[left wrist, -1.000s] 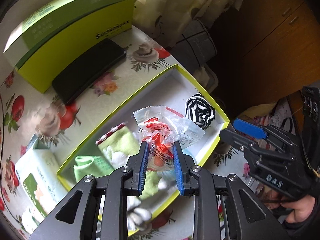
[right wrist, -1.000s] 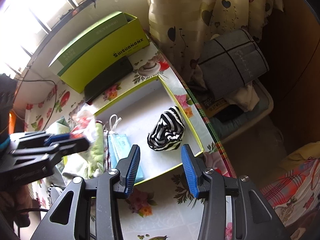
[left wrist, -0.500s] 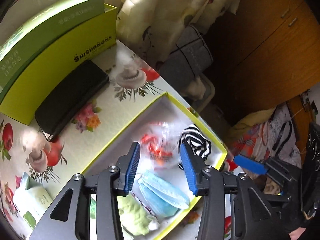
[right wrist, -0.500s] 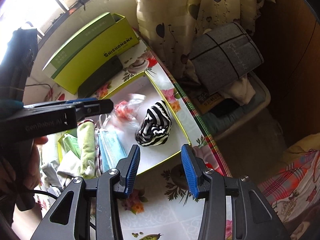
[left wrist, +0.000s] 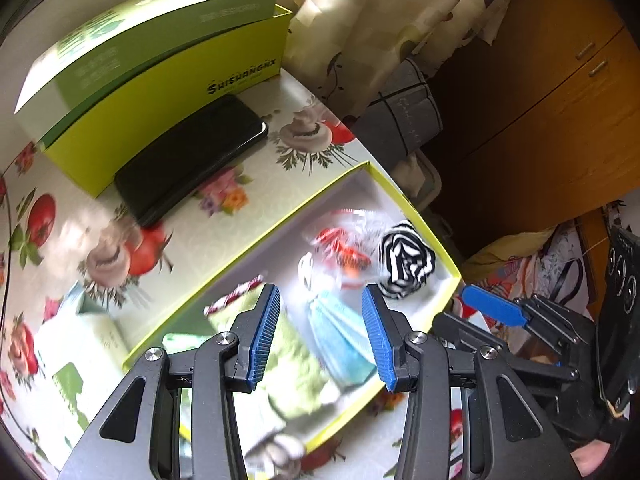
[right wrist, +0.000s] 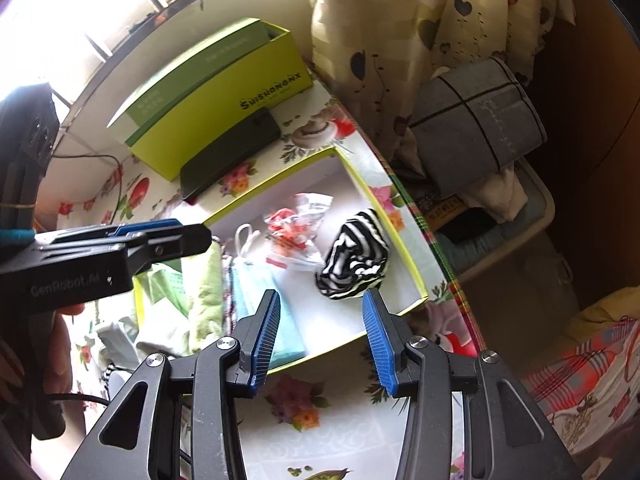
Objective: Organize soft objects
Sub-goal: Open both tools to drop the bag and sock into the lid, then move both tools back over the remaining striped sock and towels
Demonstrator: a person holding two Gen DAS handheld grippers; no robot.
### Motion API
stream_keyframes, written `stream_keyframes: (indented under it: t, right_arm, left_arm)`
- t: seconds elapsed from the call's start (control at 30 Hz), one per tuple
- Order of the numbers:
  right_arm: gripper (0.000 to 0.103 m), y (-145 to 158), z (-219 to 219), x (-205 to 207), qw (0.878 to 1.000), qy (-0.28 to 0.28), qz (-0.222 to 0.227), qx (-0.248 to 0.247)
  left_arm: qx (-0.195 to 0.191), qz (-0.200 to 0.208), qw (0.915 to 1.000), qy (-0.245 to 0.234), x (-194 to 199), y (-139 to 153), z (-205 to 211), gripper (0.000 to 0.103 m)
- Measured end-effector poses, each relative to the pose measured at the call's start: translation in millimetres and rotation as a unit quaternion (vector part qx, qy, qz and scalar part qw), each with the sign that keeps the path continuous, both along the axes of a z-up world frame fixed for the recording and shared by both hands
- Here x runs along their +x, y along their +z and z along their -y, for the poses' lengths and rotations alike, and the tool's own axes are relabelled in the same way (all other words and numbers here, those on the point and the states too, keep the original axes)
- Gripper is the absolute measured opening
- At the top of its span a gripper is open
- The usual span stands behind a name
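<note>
The left gripper (left wrist: pixel 322 334) hangs with its ribbed blue fingers (left wrist: pixel 264 336) spread wide and nothing between them, above the near half of a shallow tray (left wrist: pixel 404 196) with yellow-green walls and a white floor. From its own camera the tray's contents are smeared by blur, and its black frame covers the tray's near corner. The right gripper (right wrist: pixel 322 336) is likewise spread and empty, held over the tray's near rim (right wrist: pixel 416 276); its view is sharper.

Inside the tray, from the far end: a rolled black-and-white striped cloth (right wrist: pixel 354 262), a crinkled clear packet with red print (right wrist: pixel 298 236) touching it, a pleated pale-blue face mask (right wrist: pixel 260 300) with white ear loops, then a fuzzy light-green cloth (right wrist: pixel 204 300), partly hidden behind the left gripper's arm.

Beyond the tray, on the glossy flowered tablecloth (right wrist: pixel 304 412), a flat black phone (left wrist: pixel 192 156) lies against a rigid green box (left wrist: pixel 160 76). A soft pack (left wrist: pixel 76 356) beside the tray is too blurred to identify.
</note>
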State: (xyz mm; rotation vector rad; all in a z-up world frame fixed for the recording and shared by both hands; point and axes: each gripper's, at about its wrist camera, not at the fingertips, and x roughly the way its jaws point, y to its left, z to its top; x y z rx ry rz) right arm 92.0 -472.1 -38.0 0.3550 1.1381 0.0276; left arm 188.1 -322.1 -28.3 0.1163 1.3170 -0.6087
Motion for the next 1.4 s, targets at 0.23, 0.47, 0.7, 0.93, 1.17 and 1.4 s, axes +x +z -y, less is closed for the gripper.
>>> stream_keyframes:
  t: [0.23,0.47,0.7,0.93,1.17,1.4]
  right_arm:
    - [0.042,17.1,-23.2,-11.8,1.000,0.024,0.003,-0.004]
    - [0.044,29.6,-53.5,-23.5,0.998,0.056,0.002,-0.008]
    - [0.046,36.9,-92.5,-33.4,0.995,0.102,0.001,-0.012]
    - [0.047,42.6,-131.0,-43.4,0.988,0.153,0.001,-0.019]
    - [0.047,43.9,-156.9,-50.2,0.983,0.185,-0.002,-0.022]
    - [0.047,46.4,-179.8,-58.6,0.976,0.215,-0.004,-0.026]
  left_arm:
    - [-0.002,0.014,0.9998,0.017,-23.9,17.9,-26.3,0.044]
    - [-0.001,0.030,0.9988,0.039,-47.8,32.7,-60.4,0.044]
    - [0.009,0.045,0.9966,0.069,-74.4,42.1,-97.4,0.044]
    - [0.010,0.043,0.9944,0.096,-95.0,41.2,-128.5,0.044]
    - [0.011,0.045,0.9917,0.120,-111.5,40.9,-154.8,0.044]
    - [0.011,0.044,0.9890,0.141,-126.2,38.6,-175.8,0.044]
